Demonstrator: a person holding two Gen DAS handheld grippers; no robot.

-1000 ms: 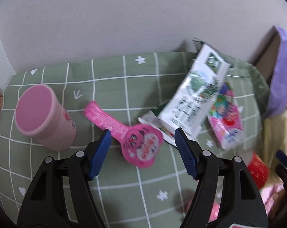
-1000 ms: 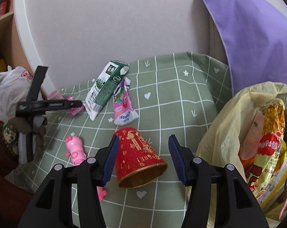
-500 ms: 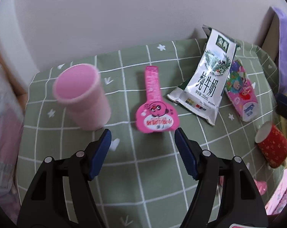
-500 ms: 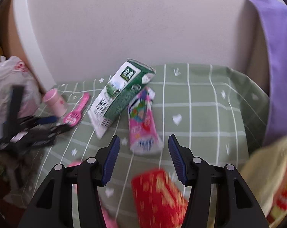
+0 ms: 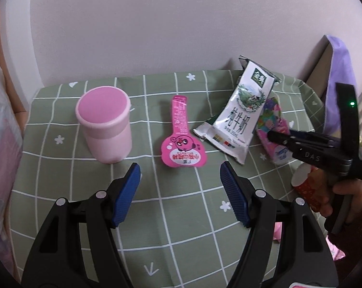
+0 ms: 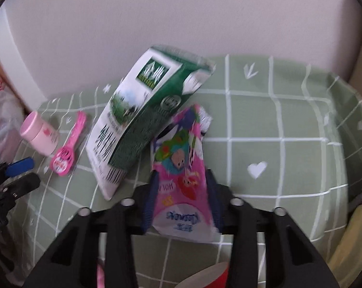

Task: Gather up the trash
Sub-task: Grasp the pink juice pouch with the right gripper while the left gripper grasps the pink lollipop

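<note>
Trash lies on a green checked cloth (image 5: 181, 211). My left gripper (image 5: 180, 175) is open, just short of a pink spoon-shaped wrapper (image 5: 181, 141). A pink cup (image 5: 104, 129) stands upright to its left, and a green-and-white milk carton (image 5: 238, 120) lies to its right. My right gripper (image 6: 181, 192) has its fingers against both sides of a pink cartoon drink pouch (image 6: 181, 180). The carton (image 6: 142, 115) leans on the pouch's far end. My right gripper also shows in the left wrist view (image 5: 277, 136), over the pouch (image 5: 272, 120).
A red paper cup (image 5: 308, 187) lies behind my right gripper and shows at the bottom of the right wrist view (image 6: 209, 276). A yellow bag (image 6: 349, 244) sits at the right edge, a white plastic bag (image 6: 1, 124) at the left. A purple cloth (image 5: 339, 72) hangs at the back right.
My right gripper moved forward past the red cup and closed around the pink pouch. My left gripper drew back and turned, centring on the pink wrapper.
</note>
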